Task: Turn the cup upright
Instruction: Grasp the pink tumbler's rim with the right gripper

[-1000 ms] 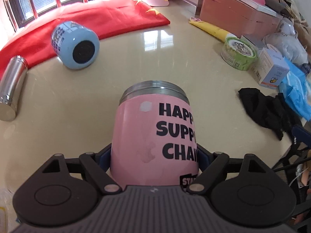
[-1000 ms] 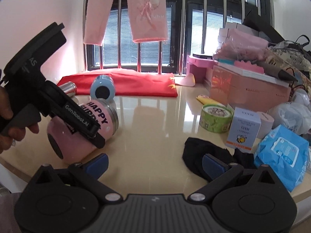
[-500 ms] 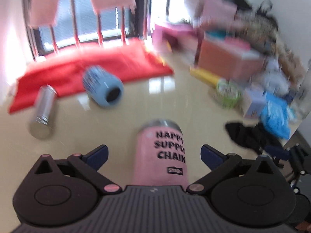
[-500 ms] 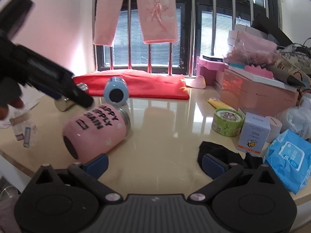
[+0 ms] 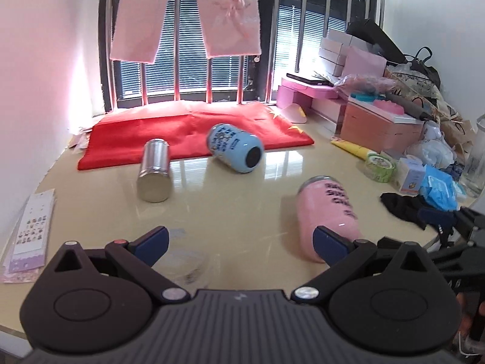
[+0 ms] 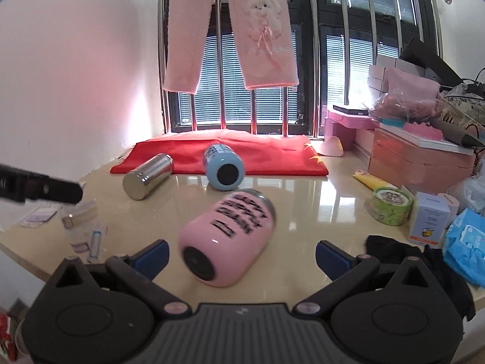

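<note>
Pink cup, left wrist view: the pink steel tumbler with black lettering (image 5: 329, 212) lies on its side at the right of the glossy beige table (image 5: 236, 203), steel rim pointing far, base near.
Left tongs: I read my left gripper (image 5: 239, 239) as spread wide and holding nothing; its right blue pad (image 5: 330, 241) overlaps the tumbler's near end, though I cannot tell if they touch.
Other cups: a light-blue mug (image 5: 235, 148) and a polished steel flask (image 5: 154, 171) also lie toppled, farther back by the red cloth (image 5: 188, 130).
Pink cup, right wrist view: the tumbler (image 6: 227, 236) sits near and central, dark base facing me, lettering up.
Right tongs: my right gripper (image 6: 241, 256) is spread, empty, the tumbler's base lined up between its pads, which I judge suits a grab across the body.
Judgement: nothing stands upright yet; a round body may roll if nudged.
</note>
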`<state>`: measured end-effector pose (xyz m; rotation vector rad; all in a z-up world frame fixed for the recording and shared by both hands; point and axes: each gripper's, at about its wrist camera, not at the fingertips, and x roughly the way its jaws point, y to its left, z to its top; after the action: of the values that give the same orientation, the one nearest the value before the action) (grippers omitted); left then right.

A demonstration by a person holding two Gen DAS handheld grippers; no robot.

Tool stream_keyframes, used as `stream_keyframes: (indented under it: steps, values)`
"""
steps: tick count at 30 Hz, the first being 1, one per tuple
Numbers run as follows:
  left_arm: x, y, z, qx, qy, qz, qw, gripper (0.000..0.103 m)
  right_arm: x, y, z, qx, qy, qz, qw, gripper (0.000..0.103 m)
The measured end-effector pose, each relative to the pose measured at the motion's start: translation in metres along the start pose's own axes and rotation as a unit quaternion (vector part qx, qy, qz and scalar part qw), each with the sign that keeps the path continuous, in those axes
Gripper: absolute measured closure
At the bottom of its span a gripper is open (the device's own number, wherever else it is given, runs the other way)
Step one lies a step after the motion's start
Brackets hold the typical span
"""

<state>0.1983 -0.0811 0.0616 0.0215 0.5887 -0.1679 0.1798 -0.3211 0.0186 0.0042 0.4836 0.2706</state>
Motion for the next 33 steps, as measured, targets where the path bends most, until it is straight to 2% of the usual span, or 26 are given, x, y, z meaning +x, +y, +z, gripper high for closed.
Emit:
stream_keyframes:
  steps: [3, 7, 12, 14, 16, 17, 19, 22, 25, 27, 30, 33]
  values:
    - [0.0, 0.016, -0.002, -0.002, 0.003, 0.0, 1.0, 0.0, 0.018, 0.007, 0.017, 0.015, 0.032, -0.004, 0.999, 0.0]
    - [0.006, 0.029, -0.002, -0.003, 0.013, 0.008, 0.9999, 0.0, 0.06, 0.001, 0.047, 0.066, 0.096, -0.009, 0.993, 0.0]
    - [0.011, 0.035, -0.006, 0.003, 0.02, 0.006, 0.9998, 0.0, 0.122, -0.017, 0.065, 0.122, 0.198, -0.028, 0.972, 0.001]
    - [0.013, 0.036, -0.007, 0.01, 0.019, 0.004, 0.9997, 0.0, 0.14, -0.025, 0.064, 0.139, 0.234, -0.036, 0.962, 0.008]
    - [0.014, 0.035, -0.009, 0.019, 0.019, 0.003, 0.9996, 0.0, 0.152, -0.033, 0.062, 0.158, 0.257, -0.019, 0.953, 0.01]
    - [0.014, 0.035, -0.009, 0.02, 0.02, 0.002, 0.9996, 0.0, 0.156, -0.035, 0.062, 0.162, 0.265, -0.002, 0.951, 0.014]
    - [0.014, 0.036, -0.01, 0.019, 0.021, 0.001, 0.9996, 0.0, 0.159, -0.03, 0.064, 0.128, 0.275, 0.019, 0.953, 0.015]
    - [0.013, 0.037, -0.01, 0.016, 0.022, 0.002, 0.9996, 0.0, 0.158, -0.008, 0.066, 0.018, 0.289, 0.04, 0.956, 0.015]
    - [0.012, 0.039, -0.012, 0.014, 0.022, 0.006, 0.9996, 0.0, 0.155, 0.014, 0.067, -0.097, 0.307, 0.057, 0.945, 0.015]
    - [0.011, 0.039, -0.012, 0.014, 0.022, 0.006, 0.9996, 0.0, 0.155, 0.026, 0.067, -0.151, 0.316, 0.061, 0.935, 0.015]
    - [0.009, 0.038, -0.013, 0.012, 0.019, 0.005, 0.9997, 0.0, 0.156, 0.033, 0.069, -0.158, 0.321, 0.054, 0.932, 0.015]
    - [0.008, 0.04, -0.012, 0.01, 0.018, 0.007, 0.9998, 0.0, 0.158, 0.028, 0.071, -0.132, 0.333, 0.053, 0.932, 0.012]
